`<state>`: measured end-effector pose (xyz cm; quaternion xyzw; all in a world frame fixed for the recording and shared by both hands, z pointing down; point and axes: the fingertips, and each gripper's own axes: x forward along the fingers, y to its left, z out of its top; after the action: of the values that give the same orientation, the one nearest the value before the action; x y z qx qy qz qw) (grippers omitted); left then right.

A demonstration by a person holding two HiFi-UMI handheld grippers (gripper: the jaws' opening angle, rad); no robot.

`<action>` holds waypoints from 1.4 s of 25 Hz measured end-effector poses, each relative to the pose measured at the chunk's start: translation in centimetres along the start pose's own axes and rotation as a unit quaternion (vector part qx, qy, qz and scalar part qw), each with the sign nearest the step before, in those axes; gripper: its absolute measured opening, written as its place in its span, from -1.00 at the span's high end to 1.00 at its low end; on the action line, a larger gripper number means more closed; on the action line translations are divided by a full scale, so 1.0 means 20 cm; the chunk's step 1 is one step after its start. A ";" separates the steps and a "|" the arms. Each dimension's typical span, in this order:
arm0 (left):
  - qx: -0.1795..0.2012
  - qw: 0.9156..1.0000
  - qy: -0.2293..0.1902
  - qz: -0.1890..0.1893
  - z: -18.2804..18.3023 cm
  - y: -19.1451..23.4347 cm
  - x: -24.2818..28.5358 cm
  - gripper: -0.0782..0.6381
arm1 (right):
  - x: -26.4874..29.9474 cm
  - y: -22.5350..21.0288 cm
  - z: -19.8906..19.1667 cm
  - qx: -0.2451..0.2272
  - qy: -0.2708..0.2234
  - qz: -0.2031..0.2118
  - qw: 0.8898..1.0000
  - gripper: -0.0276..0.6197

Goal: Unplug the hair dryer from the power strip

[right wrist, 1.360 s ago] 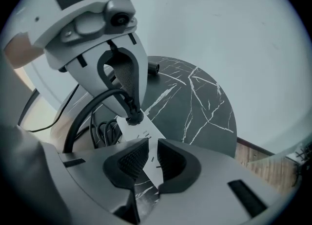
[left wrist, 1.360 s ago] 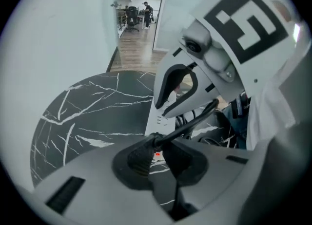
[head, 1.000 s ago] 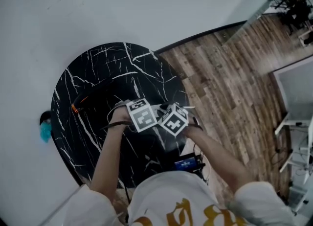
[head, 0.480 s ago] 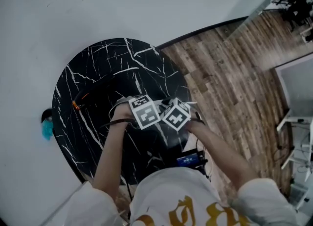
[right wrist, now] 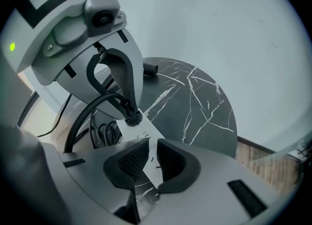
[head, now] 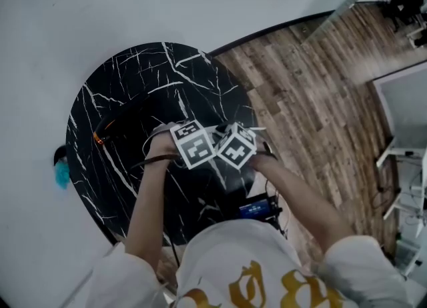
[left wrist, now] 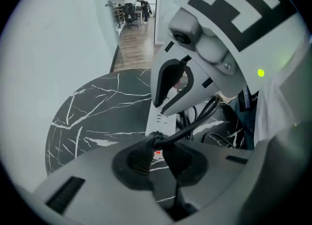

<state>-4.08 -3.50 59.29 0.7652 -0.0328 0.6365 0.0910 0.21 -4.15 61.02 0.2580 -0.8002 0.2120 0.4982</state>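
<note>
A white power strip [right wrist: 145, 139] lies on the black marble table [head: 200, 73]. My left gripper [left wrist: 156, 159] is shut on the black plug [right wrist: 132, 118], which sits at the strip's far end. I cannot see its prongs. The cord [left wrist: 200, 117] runs off between those jaws. My right gripper [right wrist: 148, 159] points down over the strip's near end, its jaws a narrow gap apart with the white strip showing through and nothing clamped. The dark hair dryer [head: 119, 132], with an orange light, lies at the table's left. Both marker cubes [head: 193, 144] sit side by side.
Slack black cord [right wrist: 102, 134] lies coiled beside the strip near the table's edge. A small device with a blue screen [head: 255, 208] sits low by the person's body. Wooden floor [head: 313, 87] lies right of the table, a pale wall behind. A blue object [head: 61, 175] lies left.
Both grippers keep their places over the strip. Only the head view has shifted slightly.
</note>
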 end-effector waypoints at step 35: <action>-0.019 0.999 -0.037 0.006 -0.02 0.01 0.00 0.64 | 0.01 0.01 0.02 -0.006 -0.017 -0.003 1.000 0.74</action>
<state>-4.44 -3.53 59.39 0.7862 -0.0533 0.6074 0.1004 -0.23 -4.28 61.11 0.2605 -0.8093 0.2010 0.4866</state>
